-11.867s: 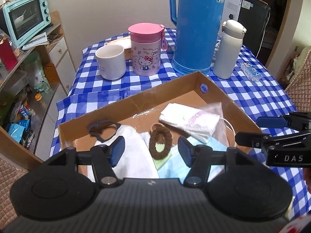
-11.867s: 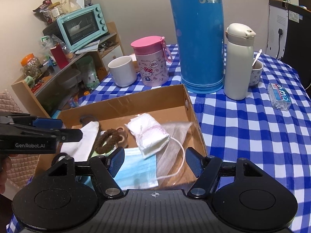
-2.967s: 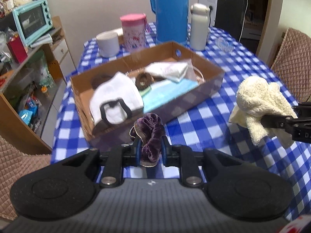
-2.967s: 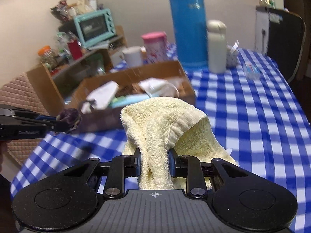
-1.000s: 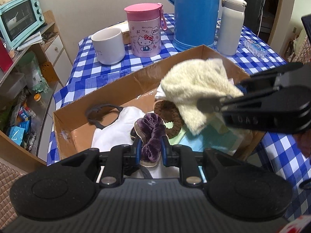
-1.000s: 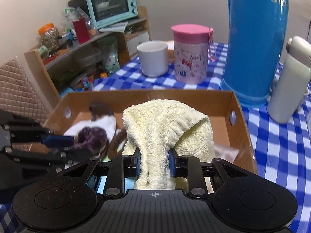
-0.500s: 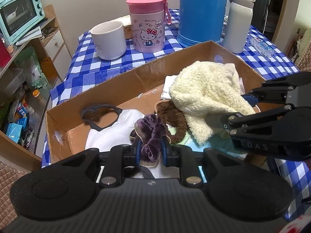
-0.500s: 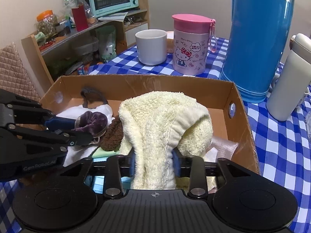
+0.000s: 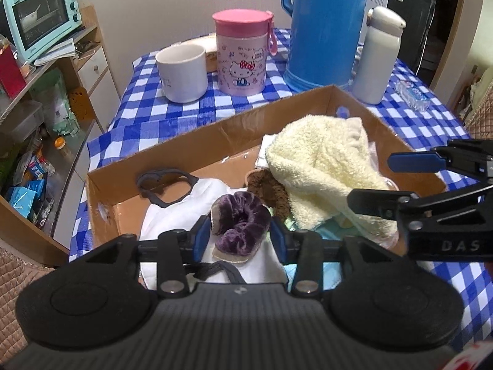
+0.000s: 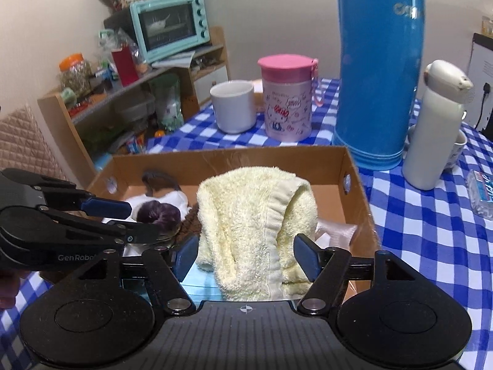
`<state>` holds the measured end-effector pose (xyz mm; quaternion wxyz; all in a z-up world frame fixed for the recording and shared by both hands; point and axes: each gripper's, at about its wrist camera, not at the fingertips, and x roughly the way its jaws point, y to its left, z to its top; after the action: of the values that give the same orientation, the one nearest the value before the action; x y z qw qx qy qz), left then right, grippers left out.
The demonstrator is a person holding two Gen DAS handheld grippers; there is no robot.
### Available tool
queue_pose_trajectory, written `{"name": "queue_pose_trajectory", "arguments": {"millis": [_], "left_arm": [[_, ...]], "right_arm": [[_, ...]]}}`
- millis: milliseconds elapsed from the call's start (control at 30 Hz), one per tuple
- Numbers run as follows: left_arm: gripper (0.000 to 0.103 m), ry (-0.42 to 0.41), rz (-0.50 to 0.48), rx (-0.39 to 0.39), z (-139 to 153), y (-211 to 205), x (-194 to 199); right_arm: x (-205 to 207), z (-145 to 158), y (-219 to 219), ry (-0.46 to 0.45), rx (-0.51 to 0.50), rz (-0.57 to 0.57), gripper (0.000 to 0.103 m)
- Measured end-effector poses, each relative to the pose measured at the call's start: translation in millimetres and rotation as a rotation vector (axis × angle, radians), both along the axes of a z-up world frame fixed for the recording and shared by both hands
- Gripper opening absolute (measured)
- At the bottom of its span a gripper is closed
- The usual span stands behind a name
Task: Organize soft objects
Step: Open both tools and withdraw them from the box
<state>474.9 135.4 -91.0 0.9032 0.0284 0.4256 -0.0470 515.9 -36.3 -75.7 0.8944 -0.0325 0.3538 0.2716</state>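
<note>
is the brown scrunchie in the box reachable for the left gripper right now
Probably not directly: the left gripper, jaws opening, has the purple scrunchie between them, and the yellow towel overlaps the brown scrunchie.

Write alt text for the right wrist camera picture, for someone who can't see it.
The right gripper, jaws opening, straddles a cream fluffy towel heaped in a cardboard box on a blue checked tablecloth. At left, the left gripper flanks a purple scrunchie. Behind stand a white mug, pink cup and blue flask.
</note>
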Motion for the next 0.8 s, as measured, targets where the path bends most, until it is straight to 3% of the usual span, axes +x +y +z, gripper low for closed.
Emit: {"name": "queue_pose_trajectory", "arguments": {"millis": [500, 800], "left_arm": [[0.061, -0.053, 0.068, -0.064, 43, 15, -54], [0.061, -0.102, 0.096, -0.062, 78, 3, -121]], "right_arm": [[-52, 32, -29, -0.01, 0.076, -0.056, 0.071], [-103, 57, -52, 0.002, 0.113, -0.111, 0.072]]}}
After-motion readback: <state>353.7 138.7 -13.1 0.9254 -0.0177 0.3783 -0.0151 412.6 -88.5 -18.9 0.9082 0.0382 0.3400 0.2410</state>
